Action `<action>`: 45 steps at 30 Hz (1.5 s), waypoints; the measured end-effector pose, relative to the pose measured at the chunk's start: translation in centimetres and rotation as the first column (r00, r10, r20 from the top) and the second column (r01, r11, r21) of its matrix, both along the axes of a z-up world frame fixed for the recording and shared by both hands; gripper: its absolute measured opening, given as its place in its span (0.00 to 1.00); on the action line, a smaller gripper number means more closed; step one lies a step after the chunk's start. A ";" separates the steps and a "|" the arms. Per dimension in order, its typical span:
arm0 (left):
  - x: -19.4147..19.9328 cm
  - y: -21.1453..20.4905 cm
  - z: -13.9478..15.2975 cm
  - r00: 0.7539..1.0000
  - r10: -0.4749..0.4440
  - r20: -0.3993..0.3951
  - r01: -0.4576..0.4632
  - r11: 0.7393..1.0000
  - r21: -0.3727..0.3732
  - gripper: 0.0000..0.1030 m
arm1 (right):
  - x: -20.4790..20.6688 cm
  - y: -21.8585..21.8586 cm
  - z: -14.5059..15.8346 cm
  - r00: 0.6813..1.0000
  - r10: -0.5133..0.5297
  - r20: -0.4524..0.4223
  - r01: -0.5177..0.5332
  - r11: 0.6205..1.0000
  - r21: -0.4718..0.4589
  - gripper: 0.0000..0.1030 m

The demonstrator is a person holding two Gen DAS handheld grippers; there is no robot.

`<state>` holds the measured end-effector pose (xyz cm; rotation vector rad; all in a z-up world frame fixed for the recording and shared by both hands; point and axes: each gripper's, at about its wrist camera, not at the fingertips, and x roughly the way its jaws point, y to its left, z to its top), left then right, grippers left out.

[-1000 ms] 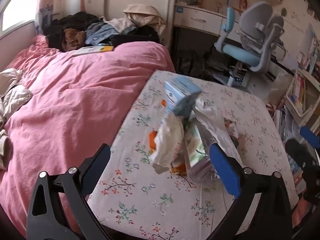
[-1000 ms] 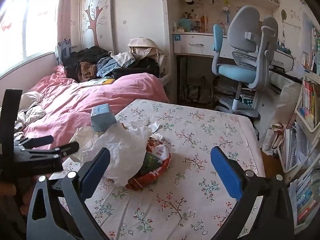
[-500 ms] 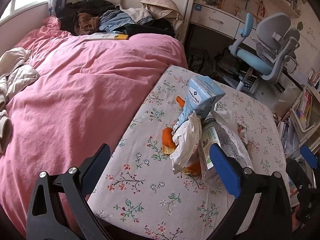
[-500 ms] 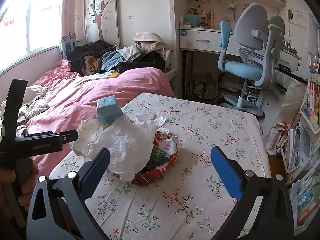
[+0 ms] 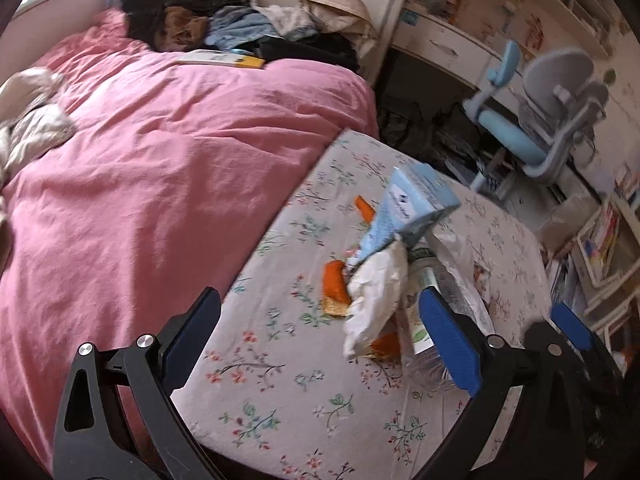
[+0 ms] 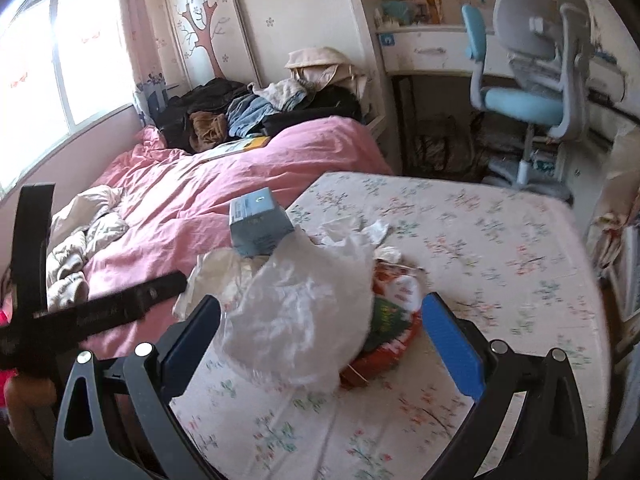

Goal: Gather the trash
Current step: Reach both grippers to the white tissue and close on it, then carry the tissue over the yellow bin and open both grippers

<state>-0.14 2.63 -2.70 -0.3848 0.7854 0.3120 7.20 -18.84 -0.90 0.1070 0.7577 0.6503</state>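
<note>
A heap of trash sits on the floral-cloth table [image 5: 280, 392]. It holds a light-blue carton [image 5: 412, 208], crumpled white tissue [image 5: 376, 296], orange peel [image 5: 336, 284] and a clear plastic container [image 5: 428, 320]. My left gripper [image 5: 320, 336] is open, just short of the heap, with its right finger beside the container. In the right wrist view a white plastic bag [image 6: 304, 312] covers a red wrapper [image 6: 388, 340], and the carton [image 6: 256, 220] stands behind them. My right gripper [image 6: 322, 342] is open, with the bag reaching in between its fingers.
A bed with a pink duvet [image 5: 140, 180] lies left of the table, with clothes [image 6: 248, 108] piled at its head. A blue-and-grey desk chair [image 6: 528, 80] and a desk stand beyond the table. Shelves with books [image 5: 600, 248] are on the right. The other gripper's black frame [image 6: 100, 312] crosses the left side.
Both grippers have moved in closer to the heap. The bag now sits between my right fingers. The left view has swung so the heap lies near its right finger.
</note>
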 end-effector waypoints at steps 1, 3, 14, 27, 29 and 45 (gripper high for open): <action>0.6 -0.3 -0.1 1.000 -0.012 -0.010 0.012 1.000 0.019 0.93 | 0.6 0.1 -0.5 1.000 0.004 -0.028 -0.003 1.000 0.023 0.93; 1.6 -0.6 -0.5 0.999 -0.029 -0.029 0.030 0.999 0.026 0.93 | 1.5 0.5 -1.4 0.995 0.014 -0.094 -0.005 0.995 0.098 0.90; 4.7 -0.6 -2.7 0.989 -0.107 -0.101 0.103 0.994 -0.046 0.32 | 1.9 1.0 -3.2 0.967 0.109 -0.229 -0.084 0.990 0.115 0.33; -1.0 0.6 0.6 0.990 -0.128 0.050 0.134 0.981 -0.138 0.15 | -0.5 -2.4 0.2 0.987 0.128 -0.098 -0.116 0.986 0.120 0.09; -2.5 0.5 1.4 0.989 -0.128 0.079 0.137 0.983 -0.121 0.15 | -2.2 -2.6 0.9 0.985 0.165 -0.057 -0.159 0.983 0.096 0.09; -9.3 -1.4 0.6 0.985 -0.163 0.053 0.168 0.979 -0.113 0.16 | -18.1 -1.9 -9.6 0.791 0.498 -0.356 -0.593 0.768 -0.243 0.09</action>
